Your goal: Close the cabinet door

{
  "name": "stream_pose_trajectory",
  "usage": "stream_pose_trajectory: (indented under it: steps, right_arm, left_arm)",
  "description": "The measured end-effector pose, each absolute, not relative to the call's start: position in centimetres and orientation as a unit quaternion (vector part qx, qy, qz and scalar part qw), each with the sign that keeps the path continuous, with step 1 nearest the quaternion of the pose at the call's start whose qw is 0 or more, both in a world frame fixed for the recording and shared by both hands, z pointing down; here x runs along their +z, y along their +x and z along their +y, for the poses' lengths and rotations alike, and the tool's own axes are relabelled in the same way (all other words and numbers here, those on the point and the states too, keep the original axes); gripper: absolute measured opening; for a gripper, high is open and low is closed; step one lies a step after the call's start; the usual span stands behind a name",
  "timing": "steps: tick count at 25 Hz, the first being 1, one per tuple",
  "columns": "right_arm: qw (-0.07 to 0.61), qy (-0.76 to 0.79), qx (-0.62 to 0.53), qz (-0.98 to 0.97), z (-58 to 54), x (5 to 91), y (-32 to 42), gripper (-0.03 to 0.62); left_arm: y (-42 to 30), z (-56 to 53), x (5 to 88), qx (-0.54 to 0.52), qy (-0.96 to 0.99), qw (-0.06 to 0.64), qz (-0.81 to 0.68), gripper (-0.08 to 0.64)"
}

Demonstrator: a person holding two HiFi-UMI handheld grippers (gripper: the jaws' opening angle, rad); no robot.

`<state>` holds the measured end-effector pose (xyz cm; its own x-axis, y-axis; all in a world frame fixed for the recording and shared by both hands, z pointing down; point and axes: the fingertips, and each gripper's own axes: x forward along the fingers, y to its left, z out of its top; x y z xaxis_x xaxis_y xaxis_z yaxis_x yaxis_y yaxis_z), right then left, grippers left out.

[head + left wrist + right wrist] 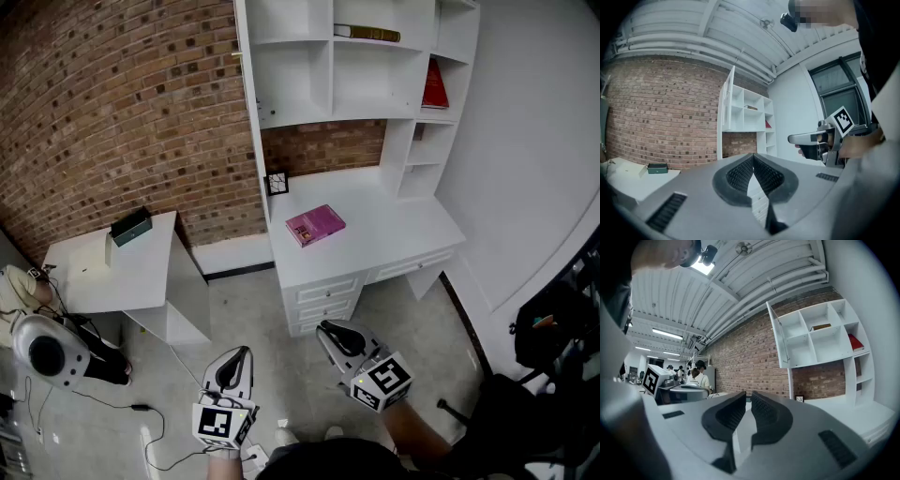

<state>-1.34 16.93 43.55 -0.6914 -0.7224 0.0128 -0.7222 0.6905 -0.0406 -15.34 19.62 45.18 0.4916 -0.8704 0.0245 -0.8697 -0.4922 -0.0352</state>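
Note:
The white cabinet door stands swung open at the left edge of the white shelf unit above the desk. In the left gripper view the door shows edge-on; in the right gripper view the door juts out from the open compartments. Both grippers hover low over the floor, well short of the desk. My left gripper is shut with nothing in it, its tips meeting. My right gripper is also shut and empty. Each gripper shows in the other's view.
A pink book and a small picture frame lie on the desk. A low white side table with a green box stands against the brick wall at left. Cables and a white device lie on the floor; a black chair is at right.

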Motion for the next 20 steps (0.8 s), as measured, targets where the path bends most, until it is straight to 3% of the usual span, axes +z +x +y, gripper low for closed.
stream_pose_trajectory:
  steps: [11,20]
  right_arm:
    - [-0.025,-0.401,0.023,0.915,16.4,42.6,-6.5,0.046]
    - [-0.007,-0.429,0.058,0.902,13.4,40.3,-10.5,0.046]
  left_arm:
    - [-20.3,18.5,44.5,0.007,-0.862,0.039,0.505,0.009]
    - [-25.2,16.1,43.1,0.024,-0.867,0.062,0.494,0.009]
